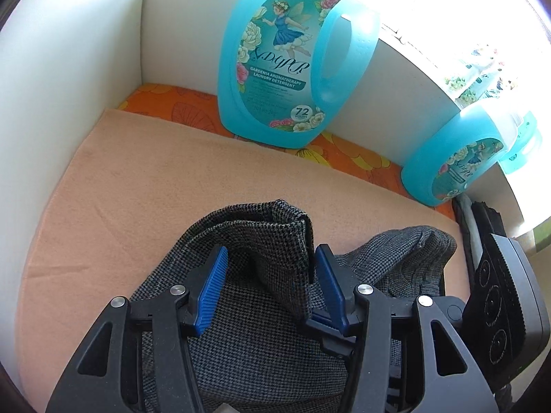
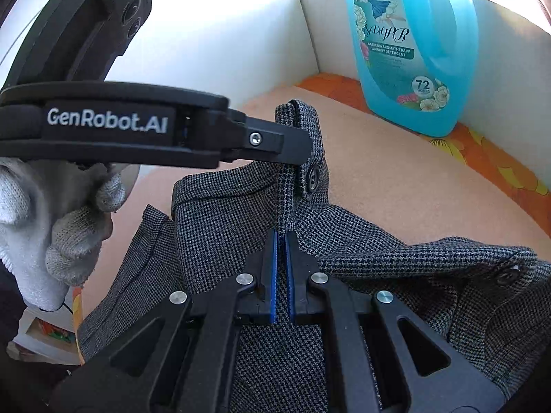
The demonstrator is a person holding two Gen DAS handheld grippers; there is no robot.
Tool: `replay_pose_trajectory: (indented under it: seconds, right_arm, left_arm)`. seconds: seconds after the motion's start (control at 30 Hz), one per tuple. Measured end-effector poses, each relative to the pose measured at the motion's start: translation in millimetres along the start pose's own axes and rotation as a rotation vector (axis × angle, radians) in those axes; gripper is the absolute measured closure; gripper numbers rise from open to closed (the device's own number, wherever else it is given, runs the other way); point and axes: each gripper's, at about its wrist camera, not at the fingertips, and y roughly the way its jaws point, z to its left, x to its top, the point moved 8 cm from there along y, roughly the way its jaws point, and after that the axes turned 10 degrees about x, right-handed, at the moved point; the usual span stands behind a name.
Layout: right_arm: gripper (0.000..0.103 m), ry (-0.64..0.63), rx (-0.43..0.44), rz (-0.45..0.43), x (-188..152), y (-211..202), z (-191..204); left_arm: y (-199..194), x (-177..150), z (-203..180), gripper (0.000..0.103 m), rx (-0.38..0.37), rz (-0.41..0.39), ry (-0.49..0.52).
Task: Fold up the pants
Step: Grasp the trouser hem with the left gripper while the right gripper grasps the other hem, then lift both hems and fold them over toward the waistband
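pants (image 2: 282, 199) pinched between right gripper (image 2: 281, 241) pads

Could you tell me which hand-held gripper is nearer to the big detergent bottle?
Left. The left hand-held gripper reaches further along the pants toward the bottle; the right hand-held gripper sits behind it.

On the tall translucent blue plastic detergent jug (image 1: 292, 58), "GARDENIA AROMATHERAPY LAUNDRY DETERGENT" and "72 HOURS" are read from its oval teal label. "GenRobot.AI" is printed in white on the black left gripper (image 2: 106, 122) body.
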Motion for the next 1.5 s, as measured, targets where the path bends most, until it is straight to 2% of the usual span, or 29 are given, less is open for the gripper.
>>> replay_pose_trajectory:
  seconds: [0.2,0.27,0.33,0.4,0.57,0.67,0.73,0.8,0.83,0.87,0.93,0.97,1.07,1.13,1.2,1.23,1.27,1.3,1.33,1.37,1.4,1.5]
  right_arm:
    - [0.098,0.011,0.01,-0.012,-3,2,0]
    - [0.098,0.013,0.016,-0.017,-4,1,1]
    - [0.098,0.007,0.016,-0.022,-4,3,1]
    - [0.098,0.006,0.015,-0.027,-6,1,3]
    - [0.098,0.039,0.014,-0.025,-7,-5,-3]
    - [0.096,0.037,0.015,-0.031,1,-23,-10]
    - [0.083,-0.016,-0.045,-0.05,7,-50,-18]
    - [0.017,-0.067,-0.146,-0.067,8,-78,-40]
    - [0.008,-0.103,-0.199,-0.076,10,-91,-51]
    - [0.005,-0.146,-0.272,-0.072,9,-103,-64]
    - [0.005,-0.169,-0.388,-0.024,7,-116,-99]
    - [0.005,-0.158,-0.417,0.009,6,-118,-119]
    - [0.005,-0.11,-0.437,0.093,-13,-117,-159]
    - [0.005,-0.093,-0.461,0.115,-23,-113,-176]
    - [0.008,-0.054,-0.432,0.126,-32,-110,-185]
    - [0.015,-0.03,-0.395,0.126,-35,-107,-184]
    - [0.037,-0.012,-0.361,0.124,-36,-105,-181]
    - [0.055,-0.013,-0.37,0.115,-36,-107,-177]
    - [0.063,-0.029,-0.403,0.105,-35,-111,-173]
    - [0.08,-0.033,-0.406,0.096,-33,-116,-167]
    - [0.087,-0.029,-0.388,0.07,-31,-125,-160]
    - [0.088,-0.047,-0.369,-0.017,-27,-157,-123]
  left_arm:
    - [20,-7,1,0.051,-0.035,0.041,-0.099]
    - [19,-8,-3,0.051,-0.052,0.037,-0.093]
    - [20,-8,-5,0.052,-0.03,0.021,-0.074]
    - [27,-9,-4,0.066,-0.039,0.038,-0.08]
    - [33,-14,0,0.076,-0.073,0.021,-0.107]
    - [33,-15,3,0.078,-0.087,0.014,-0.107]
    - [30,-14,6,0.079,-0.085,0.005,-0.101]
    - [28,-13,11,0.081,-0.085,0.004,-0.097]
    - [29,-13,12,0.081,-0.087,0.005,-0.098]
    - [30,-13,13,0.081,-0.087,0.006,-0.097]
    - [30,-13,13,0.082,-0.084,0.002,-0.089]
    - [31,-13,13,0.083,-0.081,0.002,-0.087]
    - [33,-14,11,0.083,-0.073,0.003,-0.079]
    - [33,-14,10,0.083,-0.066,0.002,-0.075]
    - [33,-13,8,0.083,-0.059,-0.001,-0.072]
    - [33,-13,7,0.083,-0.056,-0.002,-0.071]
    - [32,-13,7,0.084,-0.054,-0.005,-0.066]
    - [32,-13,6,0.085,-0.049,-0.008,-0.064]
    - [31,-13,6,0.085,-0.05,-0.009,-0.068]
    - [30,-13,7,0.086,-0.053,-0.01,-0.068]
    - [29,-13,7,0.086,-0.055,-0.012,-0.071]
    - [23,-13,12,0.087,-0.061,-0.022,-0.076]
